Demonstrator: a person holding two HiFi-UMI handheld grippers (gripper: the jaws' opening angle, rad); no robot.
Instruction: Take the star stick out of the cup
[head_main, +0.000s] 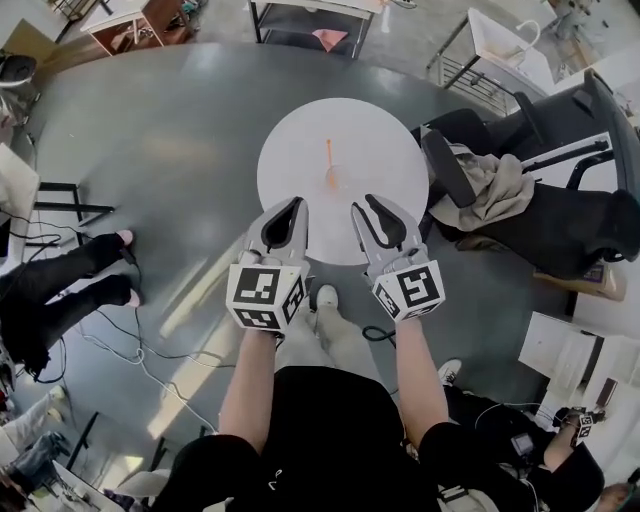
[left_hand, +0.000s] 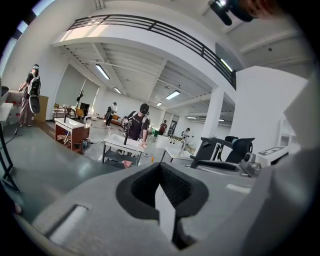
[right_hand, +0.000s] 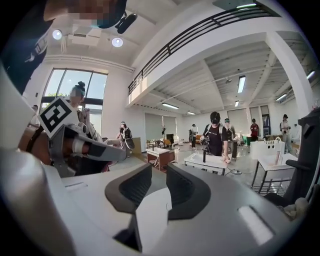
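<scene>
Black-padded jaws on the right gripper (right_hand: 159, 170) stand apart with nothing between them, probably set for a grab. The left gripper (left_hand: 160, 165) is pinched together and empty, looks just parked. Both hover over the near rim of the round white table (head_main: 290, 150). The orange star stick (head_main: 328, 155) stands in its cup (head_main: 332, 181) mid-table, untouched. Grey floor (head_main: 170, 150), chair (head_main: 520, 200) alongside.

we're in a big open hall: glossy grey floor (head_main: 150, 150), white walls, a mezzanine with a dark railing (left_hand: 165, 30) overhead. strip lights (left_hand: 102, 71) on the ceiling, one white column (left_hand: 212, 115), tall windows (right_hand: 95, 87) letting daylight in. round white tabletop (head_main: 290, 160) mid-floor, black office chair (head_main: 570, 225) with a beige cloth (head_main: 490, 185) just right of it. white desk (head_main: 500, 40) and wooden cabinet (head_main: 150, 22) further back, cables (head_main: 120, 348) on the floor.
</scene>
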